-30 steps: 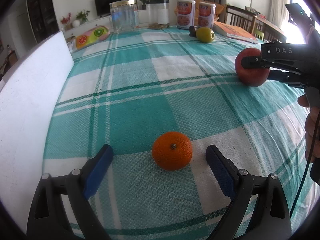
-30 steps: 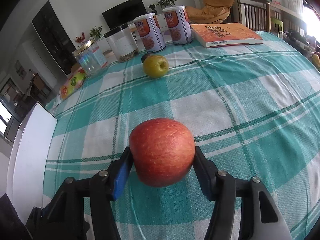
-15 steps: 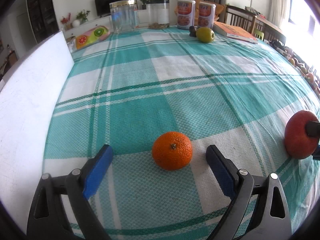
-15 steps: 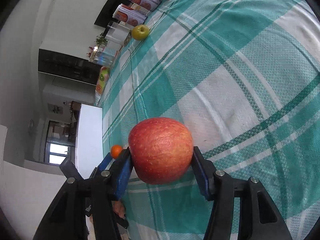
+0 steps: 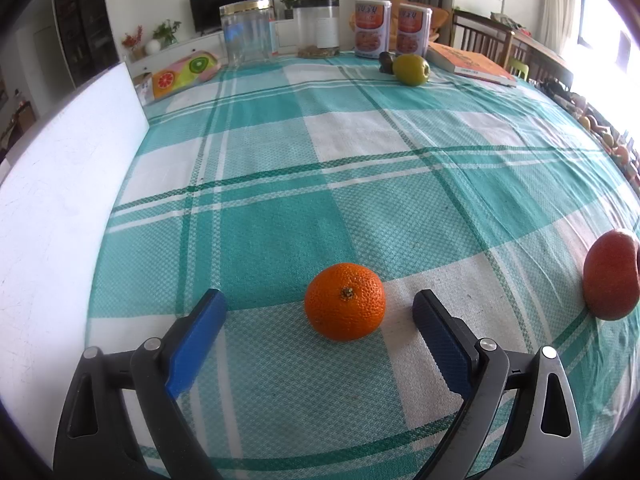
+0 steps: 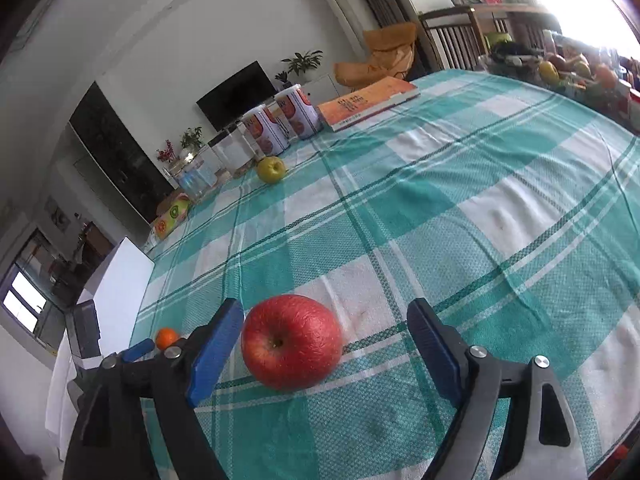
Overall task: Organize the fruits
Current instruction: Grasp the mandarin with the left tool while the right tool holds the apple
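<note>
Red apple (image 6: 291, 347) set down beside mandarin (image 5: 345, 301).
Right gripper (image 6: 324, 344) jaws just opened, apple free between; left gripper (image 5: 318, 320) open around mandarin. Next: withdraw right.

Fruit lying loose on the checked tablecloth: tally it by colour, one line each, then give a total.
Round orange mandarin: 1
Red apple: 1
Yellow-green apple: 1
Total: 3, not counting the blurred fruit pile past the far edge of the teal-and-white checked tablecloth.
</note>
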Demonstrator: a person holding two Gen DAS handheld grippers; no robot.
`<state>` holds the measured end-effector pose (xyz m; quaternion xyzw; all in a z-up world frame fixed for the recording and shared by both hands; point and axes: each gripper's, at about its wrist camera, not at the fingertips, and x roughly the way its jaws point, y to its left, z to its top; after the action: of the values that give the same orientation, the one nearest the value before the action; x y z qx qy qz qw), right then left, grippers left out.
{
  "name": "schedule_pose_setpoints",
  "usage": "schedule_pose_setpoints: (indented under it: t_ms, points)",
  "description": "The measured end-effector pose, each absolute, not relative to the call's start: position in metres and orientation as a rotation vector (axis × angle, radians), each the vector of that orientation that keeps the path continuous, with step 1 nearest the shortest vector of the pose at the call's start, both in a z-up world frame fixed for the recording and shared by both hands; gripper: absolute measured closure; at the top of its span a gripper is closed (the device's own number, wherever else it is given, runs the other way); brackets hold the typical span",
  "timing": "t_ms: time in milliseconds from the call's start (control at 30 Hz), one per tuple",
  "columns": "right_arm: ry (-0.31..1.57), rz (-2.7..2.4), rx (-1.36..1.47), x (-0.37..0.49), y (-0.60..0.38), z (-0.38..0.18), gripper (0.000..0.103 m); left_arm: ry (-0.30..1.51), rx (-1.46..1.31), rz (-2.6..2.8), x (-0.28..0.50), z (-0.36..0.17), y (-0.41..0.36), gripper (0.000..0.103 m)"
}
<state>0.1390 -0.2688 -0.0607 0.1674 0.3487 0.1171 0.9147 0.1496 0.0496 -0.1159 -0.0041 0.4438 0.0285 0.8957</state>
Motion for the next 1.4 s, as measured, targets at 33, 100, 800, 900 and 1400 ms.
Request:
schedule_pose_setpoints:
  t_ms: [33,100,800,900,1400]
  points:
    - [0.687,0.255,0.302,0.133,-0.259,-0.057,0.01,0.92,-0.008,0.059,0.15,-0.116,0.05,0.007]
    - [0.67,0.299,0.235,0.127,-0.243,-0.054,0.009,0.92,-0.009,0.059,0.15,-0.116,0.05,0.007]
    - [0.804,0.311,0.219,0.143,-0.234,-0.083,0.009,0.901,-0.148,-0.126,0.12,-0.108,0.072,0.008]
    - [0.828,0.306,0.176,0.147,-0.226,-0.088,0.009,0.906,-0.102,-0.089,0.129,-0.108,0.069,0.008]
    - [0.825,0.212,-0.029,0.168,-0.192,-0.101,0.034,0.917,-0.132,-0.079,0.117,-0.098,0.06,0.07]
